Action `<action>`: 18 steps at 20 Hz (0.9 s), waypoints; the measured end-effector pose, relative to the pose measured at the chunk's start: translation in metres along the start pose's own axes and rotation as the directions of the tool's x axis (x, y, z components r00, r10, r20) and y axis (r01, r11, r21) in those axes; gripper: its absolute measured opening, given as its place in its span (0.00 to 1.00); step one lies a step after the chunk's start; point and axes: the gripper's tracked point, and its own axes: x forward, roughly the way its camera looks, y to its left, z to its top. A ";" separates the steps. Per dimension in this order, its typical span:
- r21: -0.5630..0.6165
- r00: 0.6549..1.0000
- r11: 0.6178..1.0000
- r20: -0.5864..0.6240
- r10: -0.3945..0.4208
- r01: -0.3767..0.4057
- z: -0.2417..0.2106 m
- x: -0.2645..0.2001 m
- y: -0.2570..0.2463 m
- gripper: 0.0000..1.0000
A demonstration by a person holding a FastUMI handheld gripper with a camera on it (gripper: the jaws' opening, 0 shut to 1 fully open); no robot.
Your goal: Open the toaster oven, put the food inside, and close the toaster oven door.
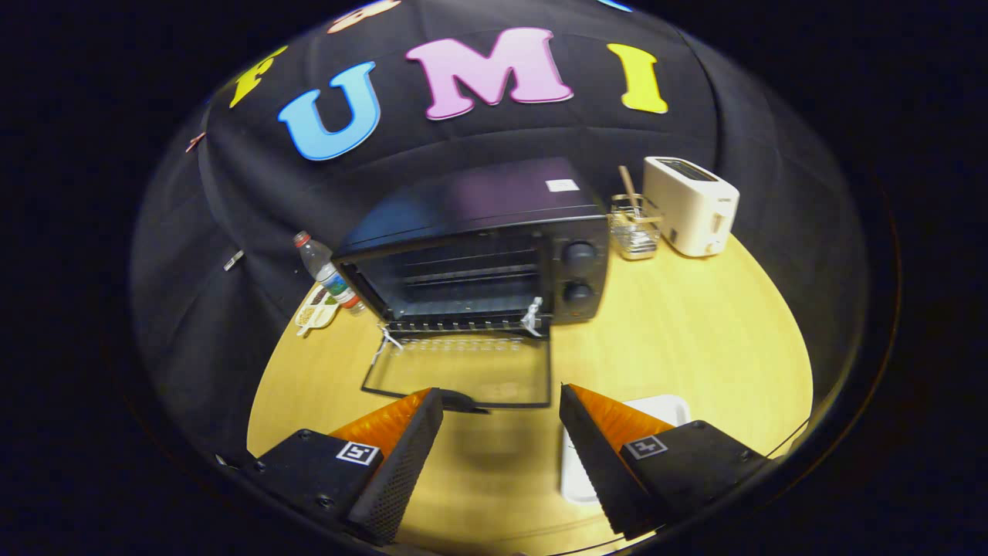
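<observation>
The gripper (502,463) is held with its fingers apart and nothing between them, above the table (695,340). Just ahead of the fingers the toaster oven (478,255) is seen with its glass door (463,371) folded down flat toward the gripper, the door's handle (463,401) lying close to the tip of the left finger. The oven's rack is exposed beyond the door. Under the right finger a white tray (664,405) is partly hidden; whether the food rests on it cannot be told.

Several risks are judged from here. The lowered door lies between the gripper and the oven's mouth, so it could be knocked or pressed on if the gripper is carried forward too low. As the tray is covered by the right finger, the food could be missed or pinched off-centre, and then dropped onto the glass. Well beyond the right finger a glass jar (634,232) and a white toaster (691,205) stand beside the oven; beyond the left finger a water bottle (328,272) leans at the oven's side and could be tipped by a wide swing.
</observation>
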 end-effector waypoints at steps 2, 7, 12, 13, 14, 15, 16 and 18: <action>-0.037 0.996 0.996 -0.036 -0.080 0.079 -0.012 -0.009 -0.057 0.99; -0.088 0.983 0.988 -0.118 -0.139 0.129 -0.032 -0.017 -0.131 0.98; -0.080 0.964 0.988 -0.222 -0.150 0.135 -0.054 0.010 -0.176 0.94; -0.071 0.959 0.988 -0.242 -0.149 0.136 -0.058 0.018 -0.180 0.87; -0.062 0.955 0.989 -0.259 -0.143 0.132 -0.063 0.024 -0.184 0.81; -0.053 0.952 0.991 -0.276 -0.136 0.126 -0.067 0.031 -0.184 0.69; -0.051 0.945 0.991 -0.300 -0.131 0.121 -0.075 0.037 -0.185 0.66; -0.067 0.930 0.991 -0.343 -0.131 0.114 -0.089 0.044 -0.187 0.66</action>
